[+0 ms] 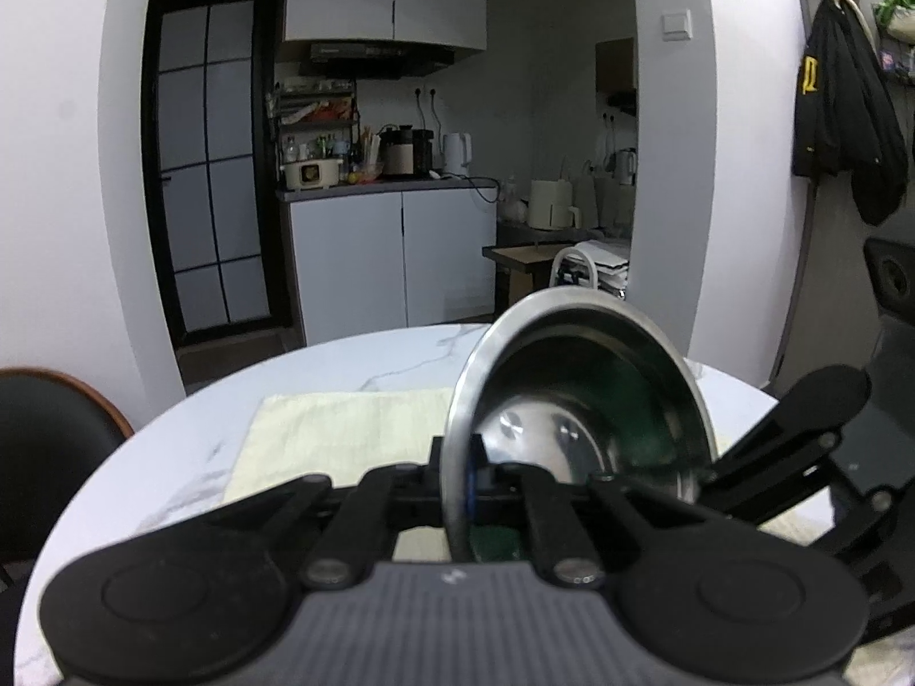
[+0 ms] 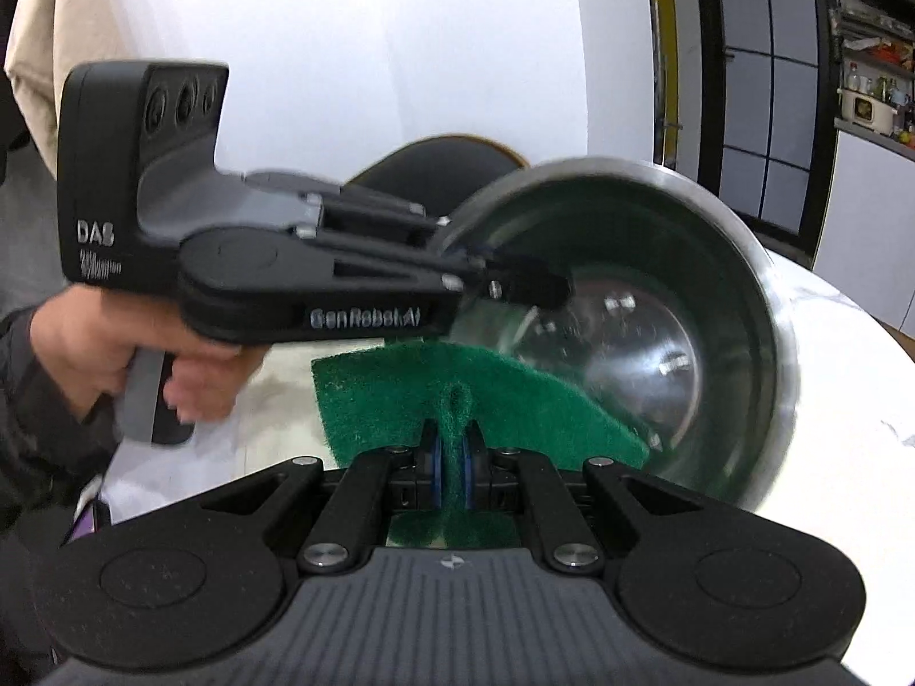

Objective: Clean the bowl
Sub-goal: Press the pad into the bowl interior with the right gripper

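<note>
Clamped tight on the bowl's rim, our left gripper point(image 1: 457, 483) holds the steel bowl point(image 1: 577, 400) tipped on edge above the marble table point(image 1: 189, 457), its mouth turned toward our right side. A pale cloth point(image 1: 343, 434) lies on the table under it. Further right, our right gripper point(image 2: 452, 460) pinches a green scouring pad point(image 2: 486, 400) between its closed pads, the pad's far edge reaching just into the bowl's mouth.

We judge the scrubbing about to begin. Our worry is the thin hold on the rim: hard pressure from the pad could twist the bowl in the left jaws or pull it free to drop on the table. The pad could also fold or slide out of its pinch.
</note>
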Demonstrator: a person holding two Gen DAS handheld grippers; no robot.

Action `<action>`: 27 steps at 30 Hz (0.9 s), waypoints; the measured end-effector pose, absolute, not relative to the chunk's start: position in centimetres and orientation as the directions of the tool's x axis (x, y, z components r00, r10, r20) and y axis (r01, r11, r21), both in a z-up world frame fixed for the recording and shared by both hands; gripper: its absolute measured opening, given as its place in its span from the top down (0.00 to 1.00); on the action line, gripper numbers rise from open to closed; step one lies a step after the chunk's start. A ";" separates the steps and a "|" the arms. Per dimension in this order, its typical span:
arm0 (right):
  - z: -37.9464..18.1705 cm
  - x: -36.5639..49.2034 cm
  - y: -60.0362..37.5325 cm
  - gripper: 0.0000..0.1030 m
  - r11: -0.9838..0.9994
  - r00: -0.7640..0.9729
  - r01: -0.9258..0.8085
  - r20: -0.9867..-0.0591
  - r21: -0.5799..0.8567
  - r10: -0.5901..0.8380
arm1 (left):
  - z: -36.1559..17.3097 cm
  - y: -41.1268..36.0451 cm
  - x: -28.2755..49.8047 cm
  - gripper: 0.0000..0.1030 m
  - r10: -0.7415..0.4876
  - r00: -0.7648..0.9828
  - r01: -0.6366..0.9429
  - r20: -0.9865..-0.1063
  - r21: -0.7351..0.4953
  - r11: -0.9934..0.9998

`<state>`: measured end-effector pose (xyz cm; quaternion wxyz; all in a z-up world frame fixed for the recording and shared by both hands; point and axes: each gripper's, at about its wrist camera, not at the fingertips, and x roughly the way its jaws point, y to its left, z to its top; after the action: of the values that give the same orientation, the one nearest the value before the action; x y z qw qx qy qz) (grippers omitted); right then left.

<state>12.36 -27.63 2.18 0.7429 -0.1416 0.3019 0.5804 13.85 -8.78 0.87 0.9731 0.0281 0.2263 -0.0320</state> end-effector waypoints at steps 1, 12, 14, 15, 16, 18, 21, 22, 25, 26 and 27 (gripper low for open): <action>2.1 12.4 -27.8 0.93 0.289 0.150 -0.949 -0.621 0.129 0.770 | 1.0 -8.9 13.8 0.95 -0.049 0.897 0.076 -0.439 0.043 0.996; 1.8 12.6 -29.8 0.93 0.357 0.250 -0.934 -0.648 0.036 0.720 | 1.5 -11.0 13.9 0.94 0.069 0.935 0.002 -0.348 0.200 0.980; 1.7 12.5 -29.6 0.93 0.362 0.256 -0.932 -0.646 0.034 0.719 | 1.6 -11.3 13.9 0.94 0.093 0.941 -0.017 -0.325 0.230 0.973; 1.6 12.4 -29.5 0.93 0.364 0.258 -0.931 -0.645 0.034 0.719 | 1.7 -11.2 14.0 0.93 0.093 0.944 -0.019 -0.318 0.228 0.973; 1.5 12.4 -29.3 0.93 0.366 0.260 -0.930 -0.645 0.033 0.719 | 1.8 -11.2 14.1 0.93 0.093 0.946 -0.021 -0.311 0.227 0.974; 1.2 12.2 -28.8 0.93 0.371 0.266 -0.928 -0.642 0.031 0.719 | 1.8 -11.3 14.4 0.93 0.081 0.949 -0.013 -0.305 0.220 0.976; 1.3 12.2 -28.6 0.93 0.388 0.286 -0.921 -0.625 0.029 0.726 | 1.9 -11.5 14.8 0.93 0.067 0.954 -0.001 -0.292 0.222 0.975; 1.4 12.2 -28.7 0.93 0.394 0.293 -0.919 -0.619 0.029 0.729 | 2.0 -11.6 14.8 0.93 0.056 0.957 0.008 -0.286 0.218 0.976; 1.8 12.5 -29.1 0.93 0.428 0.329 -0.903 -0.594 0.030 0.734 | 2.0 -11.6 14.9 0.93 0.041 0.958 0.019 -0.283 0.208 0.978; 1.9 12.6 -29.2 0.93 0.441 0.342 -0.897 -0.588 0.028 0.733 | 2.0 -11.6 15.0 0.93 0.036 0.959 0.023 -0.282 0.206 0.978; 1.9 12.8 -29.2 0.93 0.452 0.354 -0.892 -0.589 0.021 0.727 | 2.0 -11.7 15.0 0.93 0.034 0.959 0.025 -0.282 0.202 0.979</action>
<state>12.76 -29.16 1.92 0.8084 -0.1534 0.2691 0.5006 14.99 -11.66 2.03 0.9843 0.1025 0.1434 0.0024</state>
